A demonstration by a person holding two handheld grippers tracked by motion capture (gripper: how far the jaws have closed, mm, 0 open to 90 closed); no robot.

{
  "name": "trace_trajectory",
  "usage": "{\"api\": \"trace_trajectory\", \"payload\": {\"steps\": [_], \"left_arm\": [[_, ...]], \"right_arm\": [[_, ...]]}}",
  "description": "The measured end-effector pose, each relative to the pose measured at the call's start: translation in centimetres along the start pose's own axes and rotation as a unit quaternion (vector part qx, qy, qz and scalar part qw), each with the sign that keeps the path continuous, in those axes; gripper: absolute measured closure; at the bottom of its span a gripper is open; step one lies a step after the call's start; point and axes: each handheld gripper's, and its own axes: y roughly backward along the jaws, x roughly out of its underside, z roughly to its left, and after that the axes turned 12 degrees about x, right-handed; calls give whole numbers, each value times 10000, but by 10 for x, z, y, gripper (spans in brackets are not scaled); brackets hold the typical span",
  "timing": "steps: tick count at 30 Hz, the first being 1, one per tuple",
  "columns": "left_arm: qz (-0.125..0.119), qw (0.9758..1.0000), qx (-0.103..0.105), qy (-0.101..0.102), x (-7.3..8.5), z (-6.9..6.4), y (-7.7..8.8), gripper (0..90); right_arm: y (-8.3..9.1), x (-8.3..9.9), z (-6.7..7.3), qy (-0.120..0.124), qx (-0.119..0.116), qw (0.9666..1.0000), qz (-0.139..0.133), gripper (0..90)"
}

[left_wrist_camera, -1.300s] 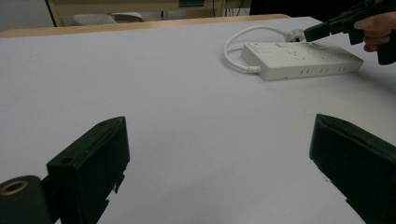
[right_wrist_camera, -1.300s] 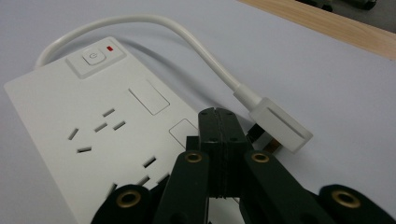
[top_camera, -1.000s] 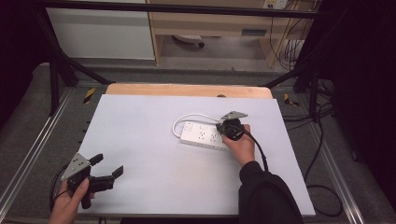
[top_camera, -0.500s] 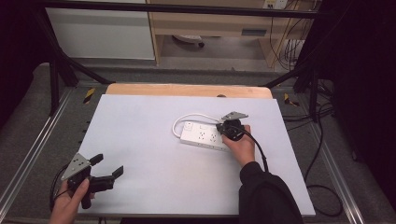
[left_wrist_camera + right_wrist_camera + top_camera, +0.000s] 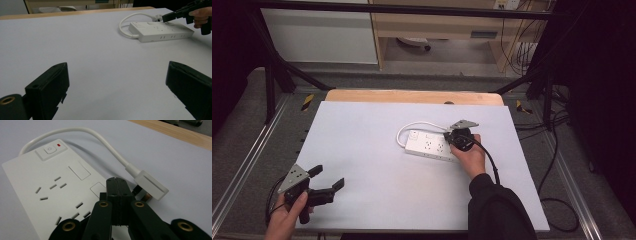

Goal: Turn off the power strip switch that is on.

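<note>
A: The table point(image 5: 362, 150) carries one thing, a white power strip point(image 5: 429, 146) right of centre, its long axis running left to right. Which gripper is nearer?

B: The right gripper point(image 5: 117, 187), plainly. It sits over the strip's right end, jaws pressed together with nothing between them. The plug point(image 5: 150, 184) on the looped cord point(image 5: 100, 138) lies just beside the jaw tips, to their right, apparently touching the table beyond the strip.

A: And the left gripper point(image 5: 324, 180)?

B: Well apart, near the table's front left corner, jaws spread wide and holding nothing. The strip lies ahead of it, off to the right.
</note>
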Motion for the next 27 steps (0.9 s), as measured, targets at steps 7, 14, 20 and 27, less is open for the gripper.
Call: {"api": "trace_trajectory", "payload": {"steps": [7,14,20,27], "left_arm": [[3,10000,-4,4,0,0,0,48],[3,10000,-5,4,0,0,0,48],[0,10000,0,-4,0,0,0,48],[4,10000,-5,0,0,0,0,48]], "right_arm": [[0,1,-1,-17,-20,10000,-51,900],[0,3,-1,-74,-38,9999,-93,900],[0,4,-1,-96,-34,9999,-105,900],[0,4,-2,-106,-43,9999,-123,900]]}}
